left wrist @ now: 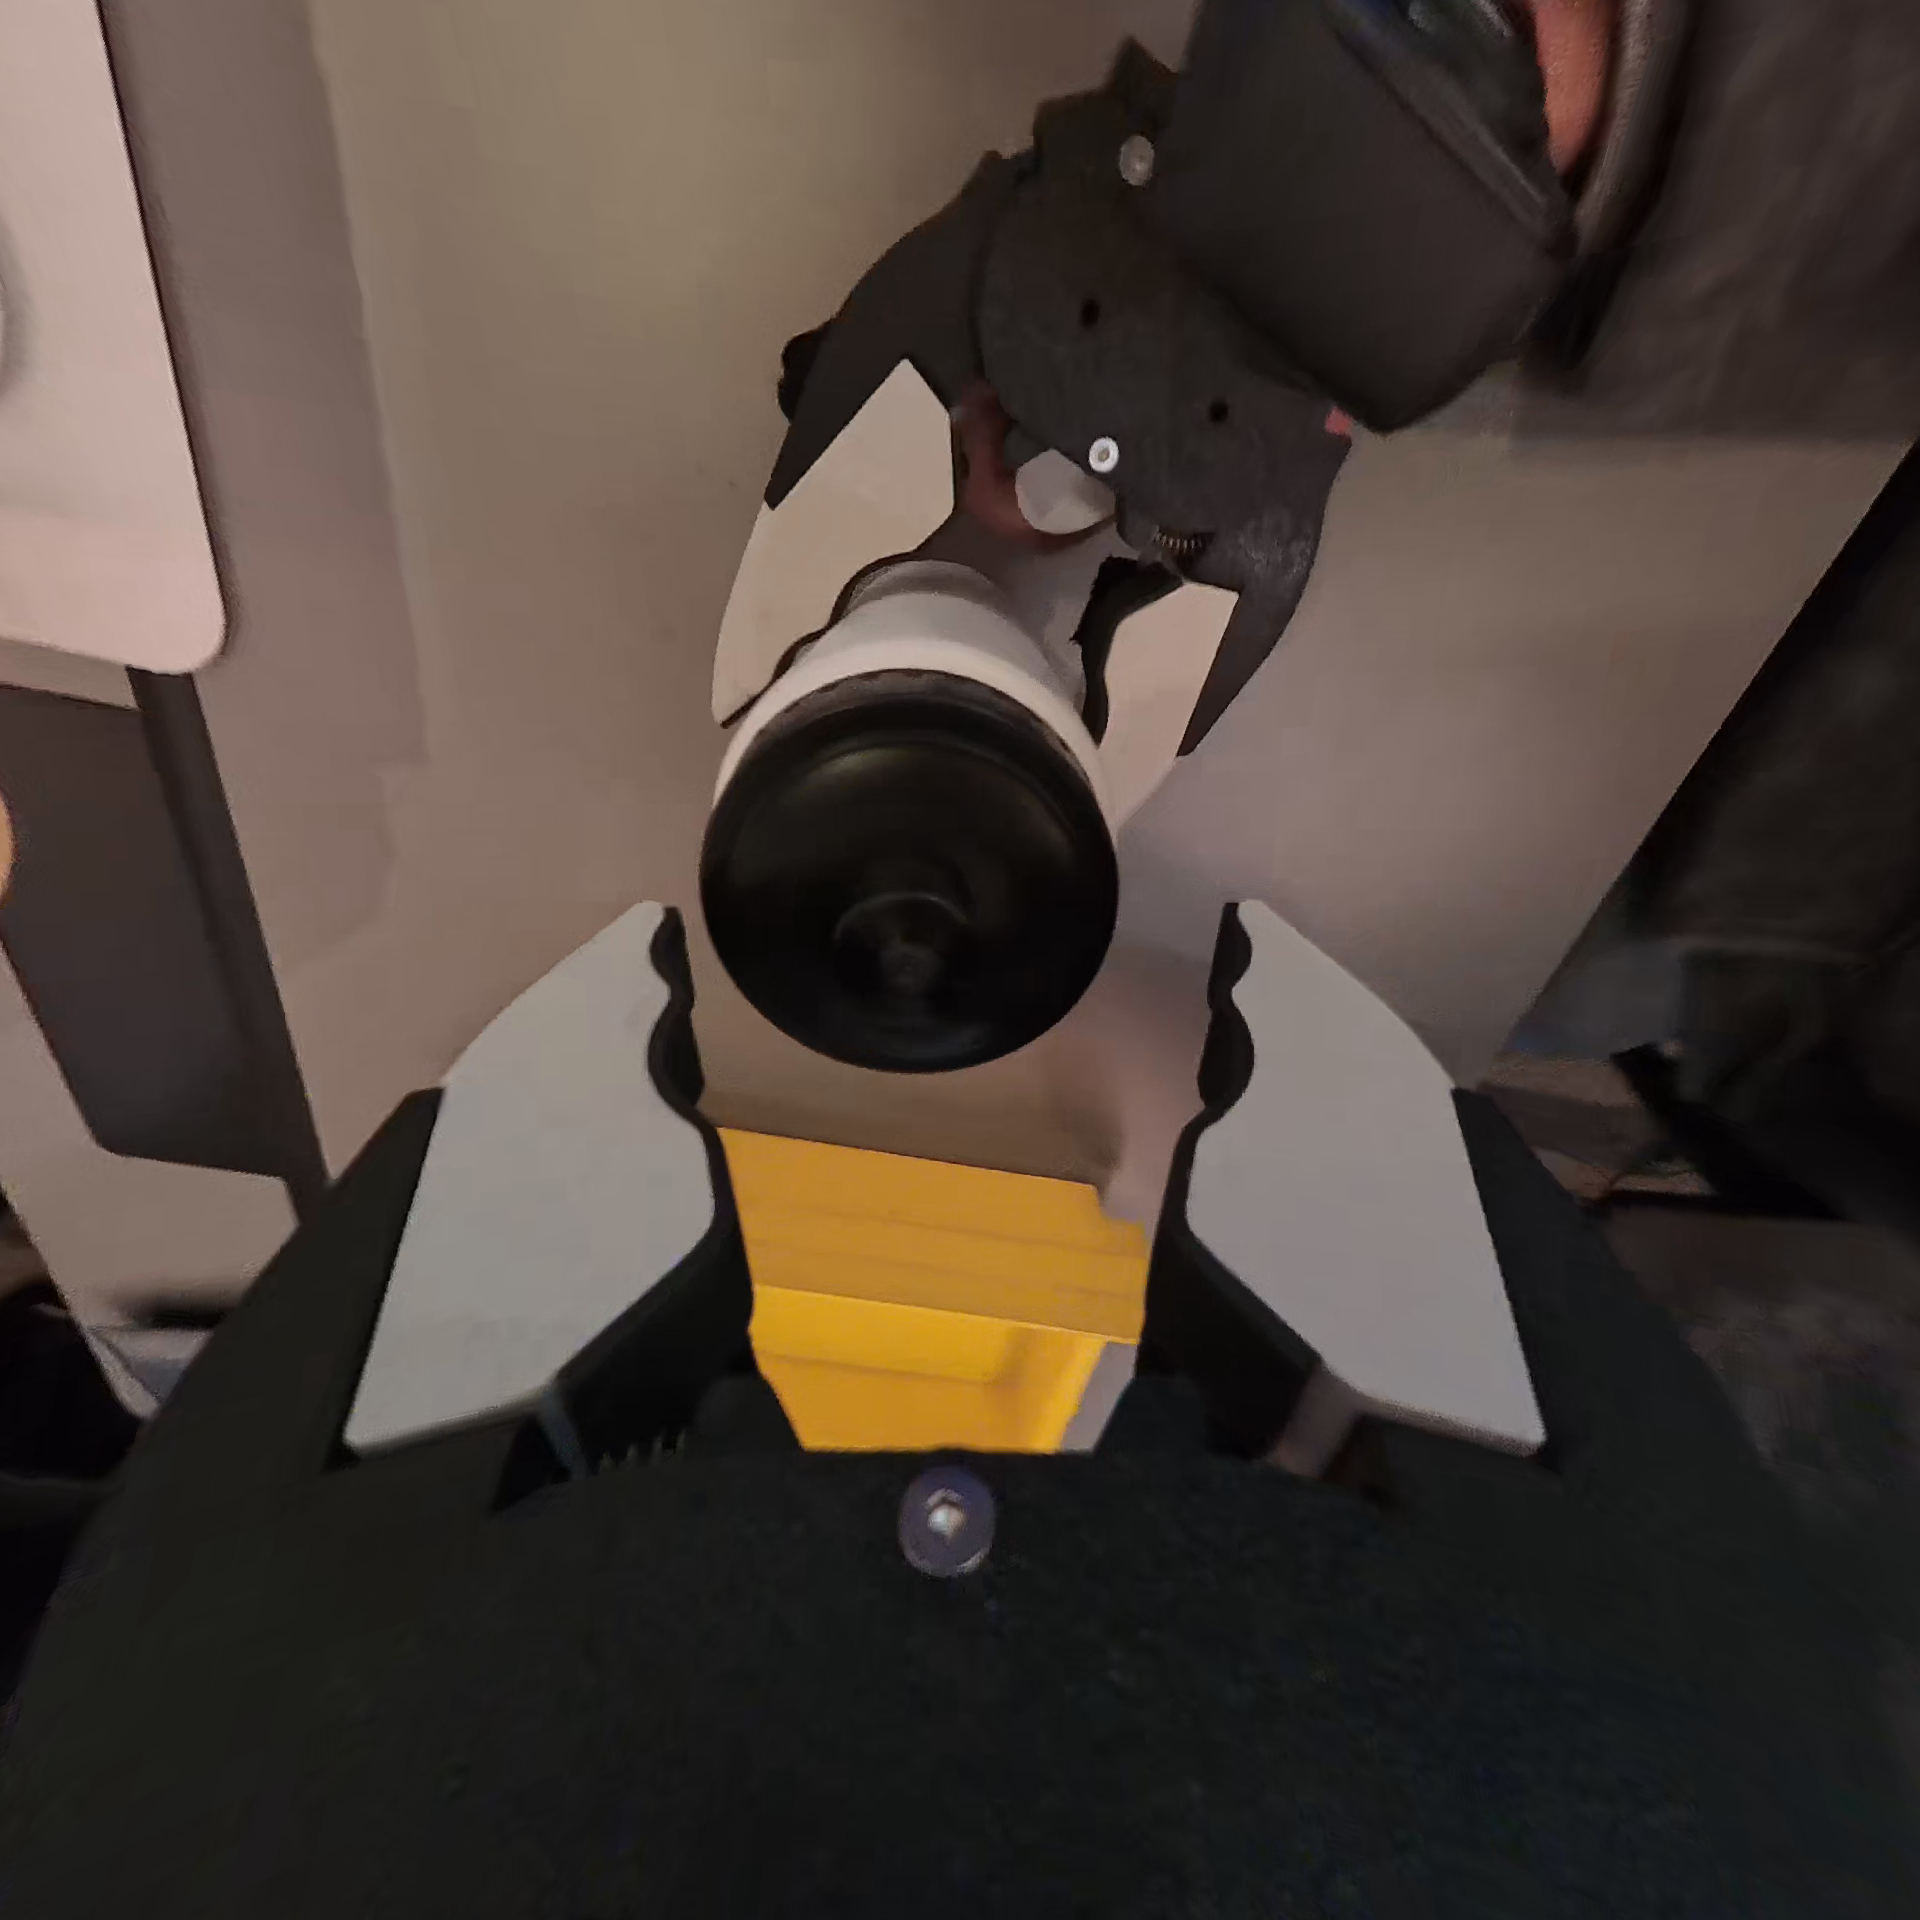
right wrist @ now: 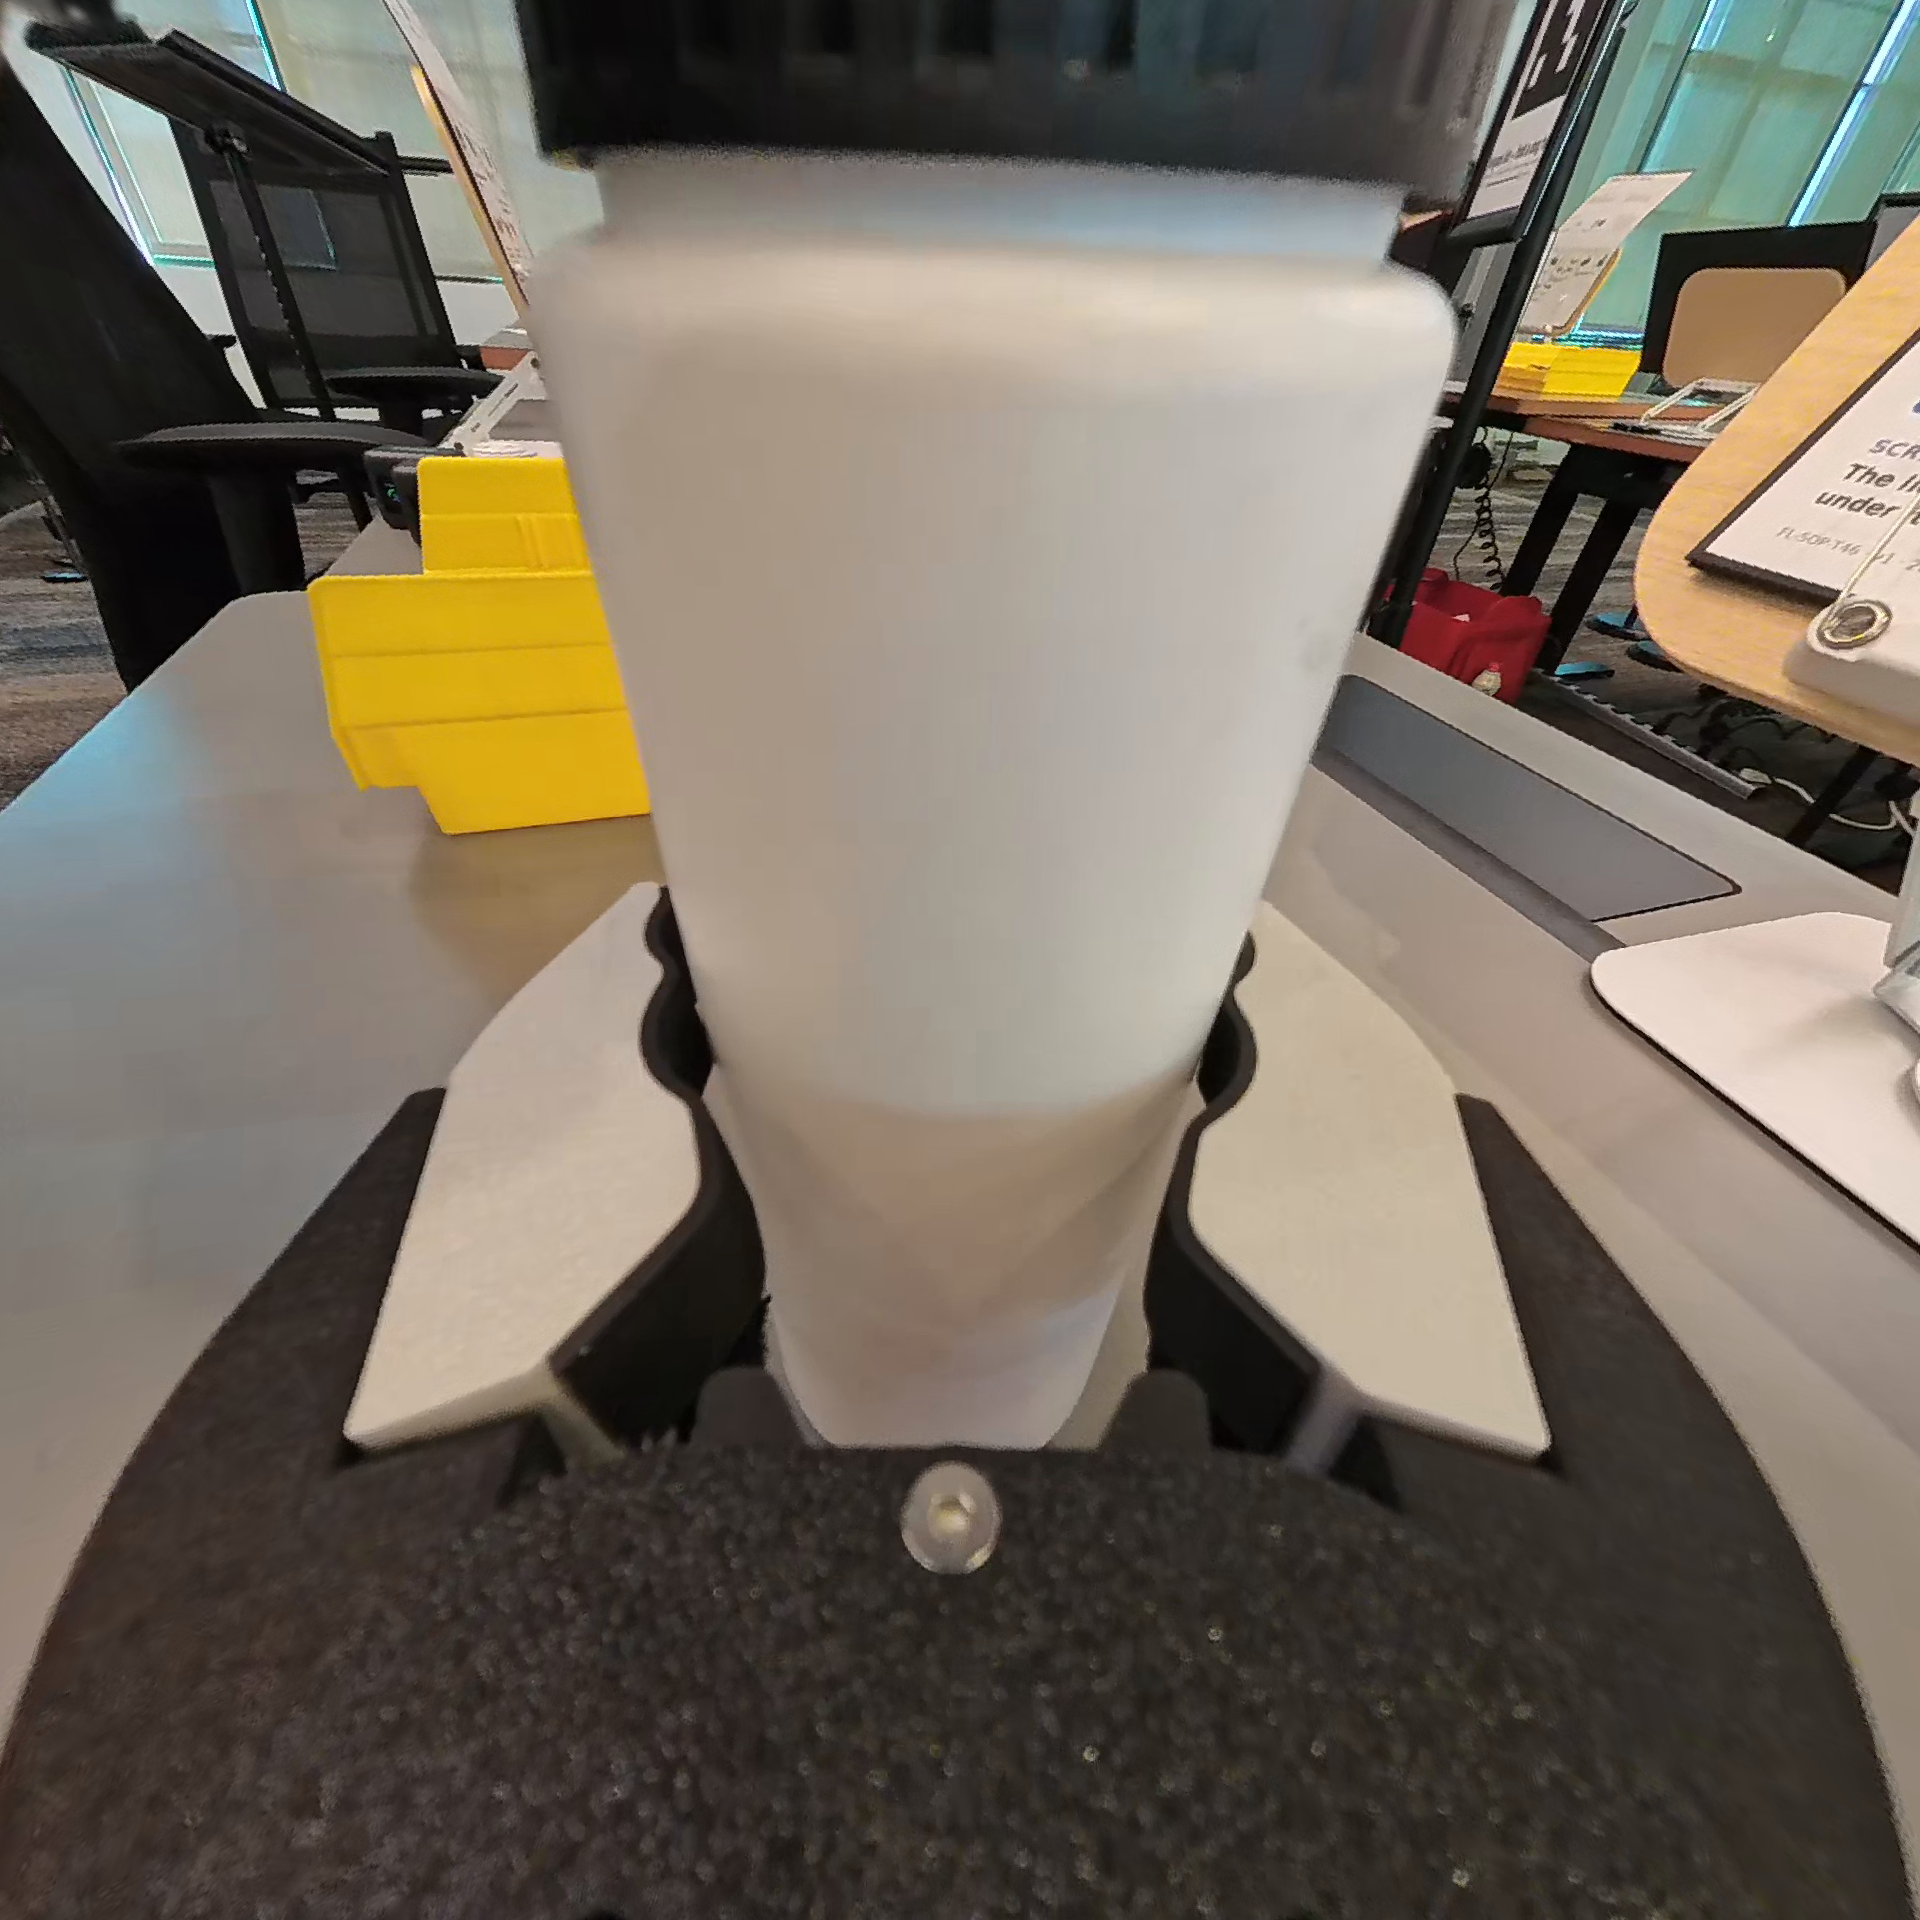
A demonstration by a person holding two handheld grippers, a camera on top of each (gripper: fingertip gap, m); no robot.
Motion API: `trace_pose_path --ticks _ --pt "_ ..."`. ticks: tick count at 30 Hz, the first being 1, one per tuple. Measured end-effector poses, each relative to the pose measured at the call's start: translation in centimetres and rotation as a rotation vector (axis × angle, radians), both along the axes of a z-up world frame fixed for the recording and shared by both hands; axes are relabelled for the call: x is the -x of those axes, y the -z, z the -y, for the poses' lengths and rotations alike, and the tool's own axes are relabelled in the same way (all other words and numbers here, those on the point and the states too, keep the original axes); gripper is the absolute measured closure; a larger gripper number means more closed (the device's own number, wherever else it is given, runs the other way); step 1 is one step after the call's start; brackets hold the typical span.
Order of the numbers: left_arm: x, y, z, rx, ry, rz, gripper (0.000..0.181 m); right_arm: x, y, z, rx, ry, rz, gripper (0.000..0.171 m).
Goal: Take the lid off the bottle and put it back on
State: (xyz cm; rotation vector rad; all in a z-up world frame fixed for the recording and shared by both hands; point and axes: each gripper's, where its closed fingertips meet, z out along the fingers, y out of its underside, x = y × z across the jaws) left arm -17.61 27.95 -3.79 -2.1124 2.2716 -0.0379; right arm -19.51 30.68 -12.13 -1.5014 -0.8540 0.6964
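Matt white bottle [right wrist: 966,665], glossy black lid [left wrist: 909,883]

The left wrist view looks steeply down from just above the bottle's black lid [left wrist: 909,883], which sits at frame centre. The right wrist view faces level across the table [right wrist: 208,883], pressed close against the white bottle [right wrist: 966,675]. Both views share the bottle and the yellow bin [right wrist: 478,665].

Left hand-held gripper [left wrist: 945,997] gapes wide; right hand-held gripper [right wrist: 956,997] is clamped tight.
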Motion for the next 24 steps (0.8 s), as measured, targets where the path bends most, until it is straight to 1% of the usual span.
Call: trace_pose_path --ticks 1,2,3,4,7,9,11,12,13,14,15,18,20,23,24 --pt "0.0 0.2 -0.3 -0.007 0.022 -0.002 0.085 0.0 0.0 0.0 0.000 0.000 0.000 0.077" --pt "-0.2 0.4 -0.6 -0.020 0.035 0.001 0.088 0.0 0.0 0.0 0.000 0.000 0.000 0.077" --pt "-0.3 0.7 -0.9 -0.026 0.048 0.003 0.098 0.0 0.0 0.0 -0.001 0.000 0.000 0.077" --pt "-0.3 0.9 -0.6 -0.002 0.057 -0.002 0.104 0.0 0.0 0.0 0.000 0.001 0.000 0.077" --pt "-0.2 0.9 -0.5 -0.020 0.012 -0.023 0.104 0.0 0.0 0.1 -0.002 0.002 0.002 0.077" --pt "-0.1 0.9 -0.4 -0.029 -0.077 -0.039 0.104 0.0 0.0 0.1 -0.005 0.002 0.005 0.077" --pt "-0.2 0.9 -0.3 -0.015 -0.268 -0.043 0.104 0.0 0.0 0.1 -0.002 0.005 0.004 0.077" --pt "-0.4 0.9 -0.2 0.008 -0.387 -0.025 0.104 0.0 0.0 0.0 0.002 0.008 0.002 0.077" --pt "-0.8 0.8 -0.2 0.022 -0.464 0.007 0.104 -0.1 0.0 0.0 0.002 0.011 0.001 0.077" --pt "-1.0 0.8 -0.1 0.026 -0.482 0.027 0.104 -0.2 0.0 0.0 0.003 0.010 0.001 0.077" --pt "-0.9 0.7 0.0 0.023 -0.465 0.022 0.104 -0.2 0.0 0.0 -0.002 0.010 0.005 0.077" --pt "-0.4 0.1 0.6 0.023 -0.352 -0.014 0.090 -0.2 0.1 0.0 0.002 0.012 0.007 0.077" --pt "-0.4 -0.8 -0.1 -0.036 -0.223 -0.003 0.090 -0.1 0.0 0.0 0.002 0.009 0.005 0.077" --pt "-0.8 -1.5 -1.0 -0.113 0.007 0.038 0.082 -0.1 0.1 -0.1 0.002 0.008 0.004 0.077" --pt "-0.9 -1.5 -1.2 -0.133 0.060 0.052 0.085 -0.1 0.1 -0.1 0.002 0.008 0.003 0.077"
